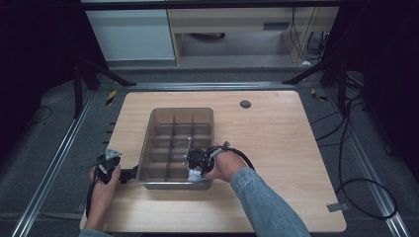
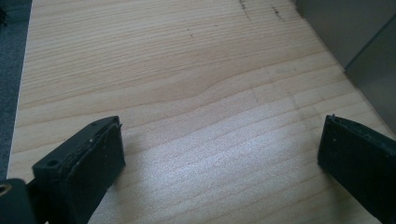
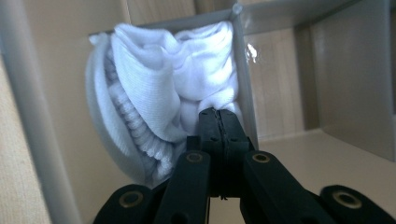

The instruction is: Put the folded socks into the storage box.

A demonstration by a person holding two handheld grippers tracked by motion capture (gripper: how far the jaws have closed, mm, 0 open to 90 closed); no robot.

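Note:
A clear grey organizer box (image 1: 148, 133) with several compartments stands on the wooden table (image 1: 276, 128). A rolled white sock (image 3: 159, 74) sits in a compartment at the box's near right corner (image 1: 195, 175). My right gripper (image 3: 217, 112) is shut, jaws pressed flat together with no cloth between them, and its tip touches the sock. In the high view the right gripper (image 1: 195, 160) reaches into the box from the right. My left gripper (image 2: 222, 123) is open above bare wood, just left of the box wall (image 2: 355, 32). Seen from above, the left gripper (image 1: 129, 174) lies near the box's front left corner.
Thin divider walls (image 3: 345, 70) close in the sock's compartment, and the other compartments look bare. A round grommet (image 1: 245, 104) is set in the table's far side. Cables (image 1: 356, 187) lie on the floor at the right.

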